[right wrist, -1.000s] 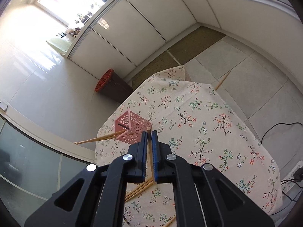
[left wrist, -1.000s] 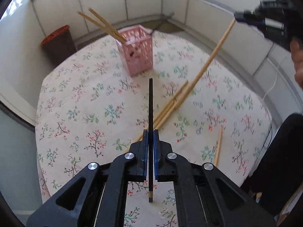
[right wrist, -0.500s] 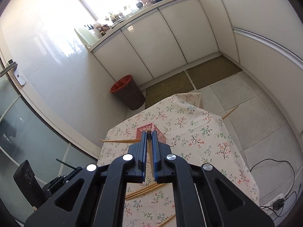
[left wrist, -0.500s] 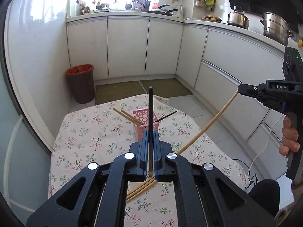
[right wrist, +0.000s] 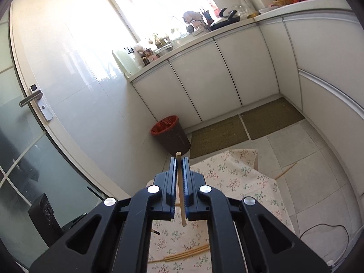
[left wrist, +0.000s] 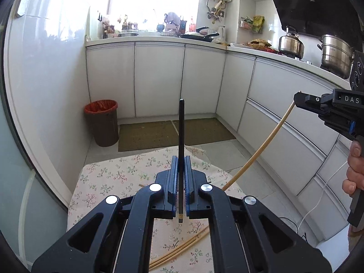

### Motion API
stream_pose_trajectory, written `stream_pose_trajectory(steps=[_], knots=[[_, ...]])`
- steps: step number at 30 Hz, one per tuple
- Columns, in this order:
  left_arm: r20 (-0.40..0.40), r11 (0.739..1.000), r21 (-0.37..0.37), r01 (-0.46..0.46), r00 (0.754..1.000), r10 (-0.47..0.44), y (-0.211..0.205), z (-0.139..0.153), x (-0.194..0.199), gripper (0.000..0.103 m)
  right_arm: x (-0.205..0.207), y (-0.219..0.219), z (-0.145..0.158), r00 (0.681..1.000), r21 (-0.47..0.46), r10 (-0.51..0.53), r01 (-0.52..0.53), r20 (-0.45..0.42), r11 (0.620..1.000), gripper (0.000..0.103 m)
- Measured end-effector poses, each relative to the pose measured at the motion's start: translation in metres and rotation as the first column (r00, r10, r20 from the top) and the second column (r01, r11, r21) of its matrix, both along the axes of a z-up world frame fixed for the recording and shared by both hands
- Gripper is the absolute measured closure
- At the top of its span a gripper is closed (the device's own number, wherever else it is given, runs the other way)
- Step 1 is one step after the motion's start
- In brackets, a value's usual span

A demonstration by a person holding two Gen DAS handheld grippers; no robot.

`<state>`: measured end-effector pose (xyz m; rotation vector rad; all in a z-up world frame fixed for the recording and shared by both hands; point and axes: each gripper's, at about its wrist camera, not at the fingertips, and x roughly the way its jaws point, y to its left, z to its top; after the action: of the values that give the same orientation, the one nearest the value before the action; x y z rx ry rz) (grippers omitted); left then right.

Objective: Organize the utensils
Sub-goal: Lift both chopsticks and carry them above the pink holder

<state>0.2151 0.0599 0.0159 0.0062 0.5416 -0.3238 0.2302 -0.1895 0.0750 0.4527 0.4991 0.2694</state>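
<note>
My left gripper (left wrist: 181,159) is shut on a black chopstick (left wrist: 181,132) that points forward past its tips, high above the floral-clothed table (left wrist: 109,182). My right gripper (right wrist: 181,159) is shut on a pale wooden chopstick (right wrist: 181,195). In the left wrist view the right gripper (left wrist: 298,99) hangs at the right, held by a person's hand (left wrist: 353,173), with the wooden chopstick (left wrist: 264,145) slanting down toward the table. Loose wooden chopsticks (left wrist: 182,249) lie on the cloth below; they also show as wooden chopsticks (right wrist: 186,252). The pink basket is hidden.
A brown bin with a red liner (left wrist: 102,122) stands on the floor by the white cabinets (left wrist: 159,79). One chopstick (right wrist: 285,170) lies on the floor tiles right of the table. A cable (right wrist: 323,229) runs over the floor. A glass door (right wrist: 27,150) is at the left.
Both grippers have risen and tilted up, each keeping its chopstick. The table has dropped low in both views, and the pink basket has gone out of sight behind the fingers.
</note>
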Motion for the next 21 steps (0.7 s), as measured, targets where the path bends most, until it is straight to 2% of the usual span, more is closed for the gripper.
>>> stream_pose_trajectory(steps=[2,5,14,18,21], knots=[[0.012,1.0,-0.011,-0.008,1.0,0.009,-0.001,0.004,0.009,0.099,0.016,0.005,0.008,1.0,-0.014,-0.008,0.009,0.02,1.0,0.098],[0.018,1.0,-0.024,-0.015,1.0,0.016,-0.002,0.005,0.024,0.099,0.046,0.013,0.005,0.999,-0.041,-0.026,0.028,0.032,0.999,0.098],[-0.002,0.999,-0.027,-0.027,1.0,0.027,-0.001,-0.01,0.064,0.099,0.133,0.048,-0.07,0.999,-0.075,-0.008,0.004,-0.048,0.997,0.098],[-0.017,0.998,-0.044,-0.037,0.999,0.037,0.001,-0.021,0.076,0.099,0.145,0.058,-0.098,0.996,-0.091,0.025,-0.032,-0.083,0.995,0.091],[-0.017,0.999,-0.036,-0.037,0.999,0.036,-0.002,-0.026,0.081,0.099,0.14,0.059,-0.101,0.997,-0.113,0.015,-0.023,-0.071,0.993,0.079]])
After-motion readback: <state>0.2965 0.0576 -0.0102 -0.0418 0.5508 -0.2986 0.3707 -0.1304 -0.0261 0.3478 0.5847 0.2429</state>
